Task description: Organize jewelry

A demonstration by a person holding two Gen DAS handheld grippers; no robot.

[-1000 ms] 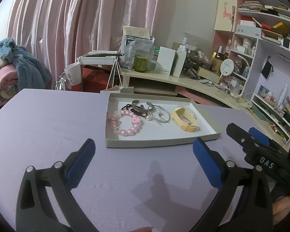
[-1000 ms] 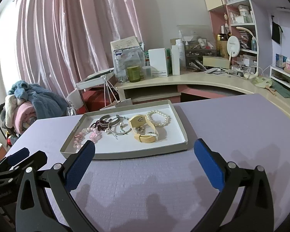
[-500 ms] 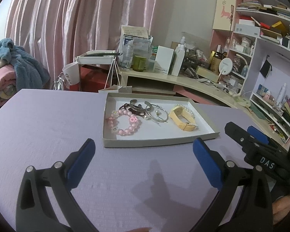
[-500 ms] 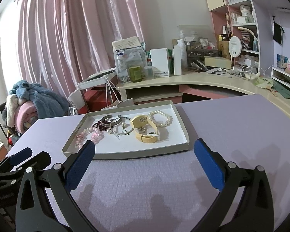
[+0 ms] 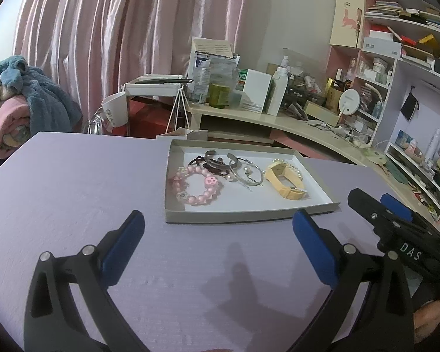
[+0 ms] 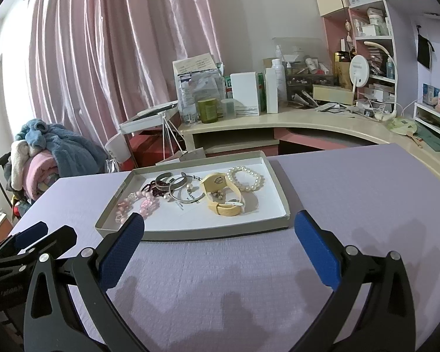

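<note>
Both your grippers, left gripper [image 5: 218, 228] and right gripper [image 6: 219, 228], hang spread wide with nothing held, and they've crept a bit closer to the tray [image 6: 281, 193] over the last second. All the jewelry sits inside it, mid-frame, bunched and overlapping. The yellow watch [image 6: 223, 196] lies with its long axis running upper left to lower right.

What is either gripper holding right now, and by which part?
Nothing. The left gripper and right gripper are both open over the purple table, short of the jewelry tray.
</note>
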